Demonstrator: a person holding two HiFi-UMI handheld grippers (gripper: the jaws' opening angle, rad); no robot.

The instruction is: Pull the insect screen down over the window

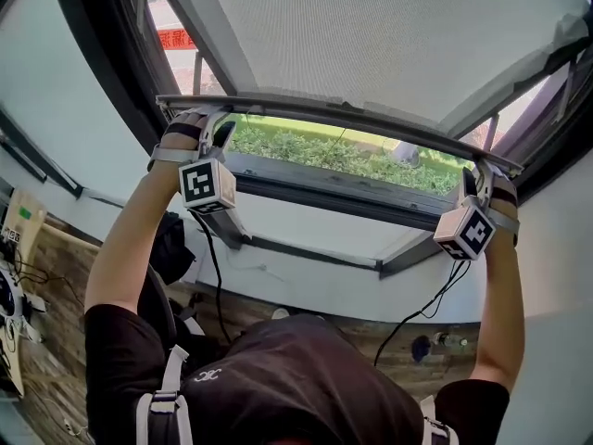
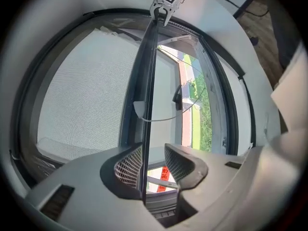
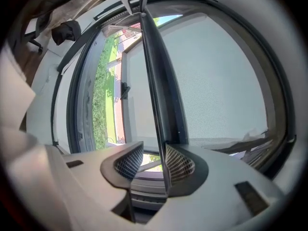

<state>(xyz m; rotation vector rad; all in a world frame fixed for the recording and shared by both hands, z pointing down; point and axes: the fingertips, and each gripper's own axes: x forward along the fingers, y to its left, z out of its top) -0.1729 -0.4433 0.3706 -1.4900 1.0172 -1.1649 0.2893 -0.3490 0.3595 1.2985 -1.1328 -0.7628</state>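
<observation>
The insect screen (image 1: 371,35) hangs as grey mesh over the upper part of the window, ending in a dark pull bar (image 1: 334,119) that runs across the opening. My left gripper (image 1: 206,123) sits on the bar's left end and my right gripper (image 1: 482,170) on its right end. In the left gripper view the bar (image 2: 148,81) runs between the jaws of the left gripper (image 2: 154,162), against the left pad with a gap to the right pad. In the right gripper view the bar (image 3: 159,81) lies against the right pad of the right gripper (image 3: 150,162), clear of the left pad.
Below the bar the window is uncovered, showing a hedge (image 1: 352,156) outside and the dark lower frame (image 1: 324,188). A window handle (image 2: 178,97) sticks out from the sash. A desk with cables (image 1: 18,276) stands at the left over a wooden floor.
</observation>
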